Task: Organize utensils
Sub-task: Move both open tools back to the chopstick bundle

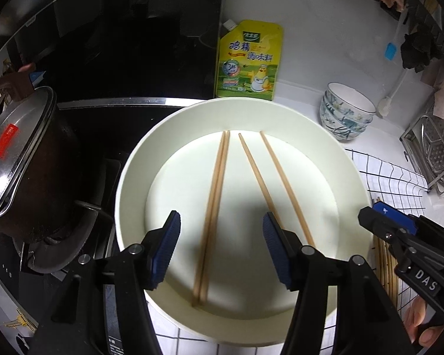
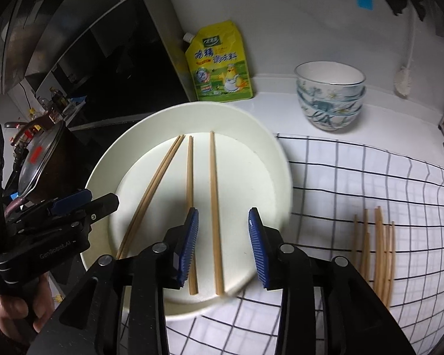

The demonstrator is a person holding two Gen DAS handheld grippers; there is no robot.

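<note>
A wide white dish (image 1: 133,177) (image 2: 269,159) holds wooden chopsticks. A close pair (image 1: 214,183) (image 2: 158,182) lies on its left side, and two single sticks (image 1: 253,171) (image 2: 189,171) lie apart to the right. My left gripper (image 1: 220,219) hangs open above the near part of the pair, its blue pads (image 1: 165,248) clear of the wood. My right gripper (image 2: 223,213) is open over the rightmost stick (image 2: 213,183), not touching it. Several more chopsticks (image 2: 379,251) (image 1: 384,263) lie on the checked cloth right of the dish.
A yellow seasoning pouch (image 1: 248,59) (image 2: 219,65) leans on the back wall. Stacked patterned bowls (image 1: 346,112) (image 2: 330,97) stand at the back right. A dark pot with a lid (image 1: 17,153) sits on the stove at left, and a metal rack (image 1: 438,153) stands far right.
</note>
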